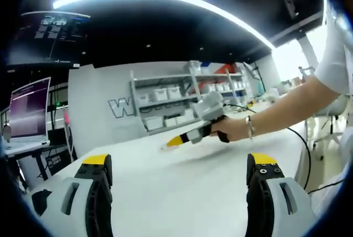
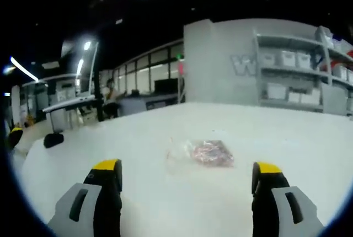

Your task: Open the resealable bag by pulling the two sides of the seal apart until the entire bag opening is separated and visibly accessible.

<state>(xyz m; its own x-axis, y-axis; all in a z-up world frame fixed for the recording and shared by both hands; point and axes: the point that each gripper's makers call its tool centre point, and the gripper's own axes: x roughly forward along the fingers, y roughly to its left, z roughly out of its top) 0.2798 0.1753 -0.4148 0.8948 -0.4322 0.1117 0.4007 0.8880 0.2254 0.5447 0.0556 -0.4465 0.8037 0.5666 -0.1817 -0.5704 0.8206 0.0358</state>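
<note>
1. Your right tool [image 2: 186, 179] is sitting nearest the lens in the right gripper view, its yellow-tipped jaws standing wide apart at the bottom of the frame and clamping nothing.
2. Your left tool [image 1: 179, 170] is doing the same at the bottom of the left gripper view: jaws apart, nothing between them.
3. You are looking at the resealable bag [image 2: 201, 152] lying flat on the white worktop [image 2: 276, 138], just right of centre in the right gripper view, beyond the jaw tips and apart from them. It is clear film with reddish contents; the seal edge is too blurred to pick out.
4. In the left gripper view your right tool is reaching in from the right, mid-frame, with your hand [image 1: 234, 128] on its grip.
5. Risks, as I judge them:
   - You are likely pinching both film layers together, since the bag is lying flat, so the seal is staying shut.
   - You are risking a slide: light film on a smooth worktop is probably skating away under one jaw.
   - You could be grabbing below the seal and spilling or crushing the contents.
</note>
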